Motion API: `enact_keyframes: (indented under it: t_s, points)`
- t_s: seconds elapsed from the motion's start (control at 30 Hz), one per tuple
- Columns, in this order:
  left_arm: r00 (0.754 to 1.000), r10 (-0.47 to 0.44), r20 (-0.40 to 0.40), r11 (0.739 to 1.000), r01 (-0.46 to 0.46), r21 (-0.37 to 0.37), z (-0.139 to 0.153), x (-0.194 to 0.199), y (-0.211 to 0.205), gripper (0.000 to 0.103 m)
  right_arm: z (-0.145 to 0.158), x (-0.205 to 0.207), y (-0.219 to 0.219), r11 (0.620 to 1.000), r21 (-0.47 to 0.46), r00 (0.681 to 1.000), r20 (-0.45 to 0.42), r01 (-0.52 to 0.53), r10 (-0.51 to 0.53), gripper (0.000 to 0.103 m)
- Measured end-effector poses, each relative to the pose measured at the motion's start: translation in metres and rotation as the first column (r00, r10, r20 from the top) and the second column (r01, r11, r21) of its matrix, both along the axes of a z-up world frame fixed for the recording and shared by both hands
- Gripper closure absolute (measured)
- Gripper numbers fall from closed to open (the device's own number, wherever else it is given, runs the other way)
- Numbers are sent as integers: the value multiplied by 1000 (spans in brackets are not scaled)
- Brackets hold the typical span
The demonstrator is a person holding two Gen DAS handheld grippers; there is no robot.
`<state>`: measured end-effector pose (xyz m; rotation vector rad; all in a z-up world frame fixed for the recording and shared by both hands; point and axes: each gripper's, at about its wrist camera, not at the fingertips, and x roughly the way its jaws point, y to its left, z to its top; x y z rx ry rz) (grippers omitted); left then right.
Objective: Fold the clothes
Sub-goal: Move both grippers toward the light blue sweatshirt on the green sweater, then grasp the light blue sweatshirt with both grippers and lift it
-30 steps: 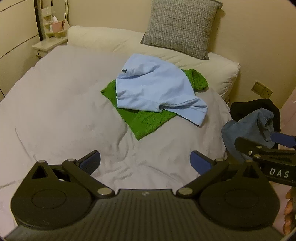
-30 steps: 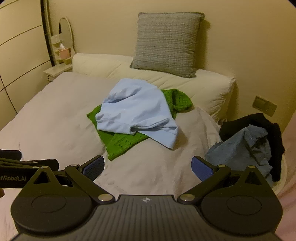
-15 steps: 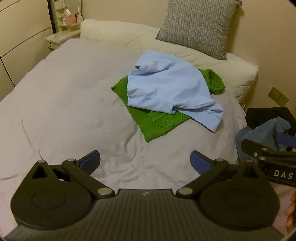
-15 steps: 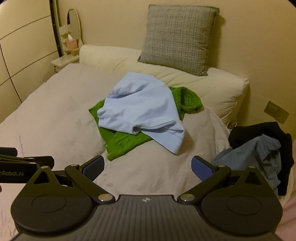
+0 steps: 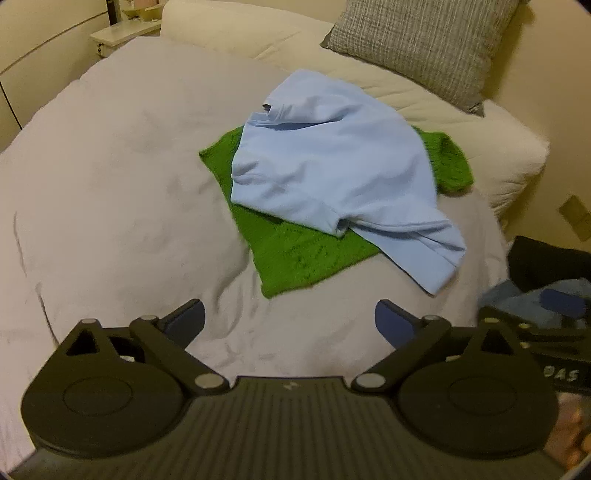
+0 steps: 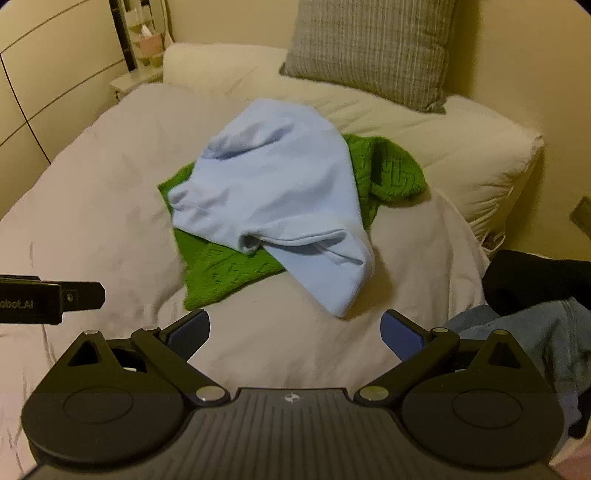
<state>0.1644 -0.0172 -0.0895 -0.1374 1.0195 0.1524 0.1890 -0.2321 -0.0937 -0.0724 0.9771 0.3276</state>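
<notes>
A crumpled light blue shirt (image 5: pixel 332 170) (image 6: pixel 273 199) lies on top of a green knitted sweater (image 5: pixel 295 254) (image 6: pixel 229 273) in the middle of the bed. My left gripper (image 5: pixel 290 323) hovers over bare bedding short of the green sweater's near corner; its jaws are closing a little with nothing between them. My right gripper (image 6: pixel 295 330) stands open over the sheet, just short of the blue shirt's hanging sleeve (image 6: pixel 340 291), holding nothing. Each gripper shows at the edge of the other's view.
The bed has a pale grey cover (image 5: pixel 110 177), a cream bolster (image 6: pixel 443 147) and a grey checked cushion (image 5: pixel 424 40) at its head. A heap of denim-blue (image 6: pixel 535 332) and black clothes (image 6: pixel 539 280) lies off the bed's right edge. A bedside shelf (image 5: pixel 122 33) stands far left.
Both grippers have moved forward and down toward the two garments, which now look larger and nearer. The clothes themselves have not moved.
</notes>
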Motion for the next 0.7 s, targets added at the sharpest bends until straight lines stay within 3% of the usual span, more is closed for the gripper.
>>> enact_keyframes:
  t_s: [0.27,0.53,0.7]
  points:
    - [998,42,-48,999,-42,0,-32,61,2,9,-26,75,-15,1000,-7,1000,7,30,-30,0]
    - [992,97,-78,989,-105,-100,-66,126,19,12,-49,149,-5,999,-12,999,-22,-42,42,0]
    - [980,169,-102,969,-184,-162,-92,164,42,17,-62,185,6,993,24,993,-18,-114,114,4]
